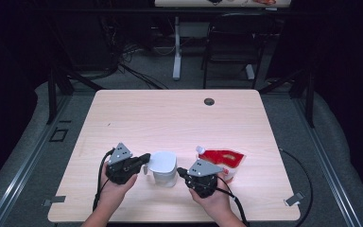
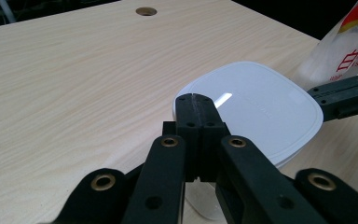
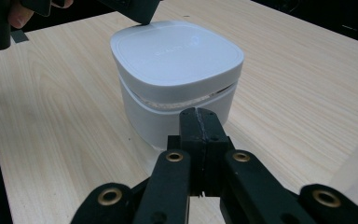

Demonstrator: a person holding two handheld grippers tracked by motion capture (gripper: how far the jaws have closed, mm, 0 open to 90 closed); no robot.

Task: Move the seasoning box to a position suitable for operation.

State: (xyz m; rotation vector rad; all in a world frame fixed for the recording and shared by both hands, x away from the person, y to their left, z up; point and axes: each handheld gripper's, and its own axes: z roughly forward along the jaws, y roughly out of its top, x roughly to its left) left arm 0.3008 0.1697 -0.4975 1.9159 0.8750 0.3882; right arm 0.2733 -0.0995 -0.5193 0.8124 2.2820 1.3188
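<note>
The left gripper (image 2: 196, 100) had its 2 jaws pressed flat together with nothing between them, the tips resting at the near rim of the white container's lid (image 2: 256, 105). In the high view the same gripper (image 1: 145, 159) lay just left of the white container (image 1: 163, 167), its tips reaching the lid's edge, while the person's left hand (image 1: 115, 187) held it from below.

The right gripper (image 3: 199, 116) was likewise shut on nothing, its 2 jaws meeting in a single seam and the tips close against the container's lower wall (image 3: 168, 123). From above, that gripper (image 1: 181, 171) sat just right of the container, held by the right hand (image 1: 212, 198).

The container stood upright near the front edge of the wooden table (image 1: 170, 118), between the 2 grippers, lid on, with a thin gap showing beneath the lid.

Just beyond the right gripper lay a red and clear pouch (image 1: 222, 158) with a white spout, flat on the table. A round grommet hole (image 1: 209, 101) sat near the table's far edge.
</note>
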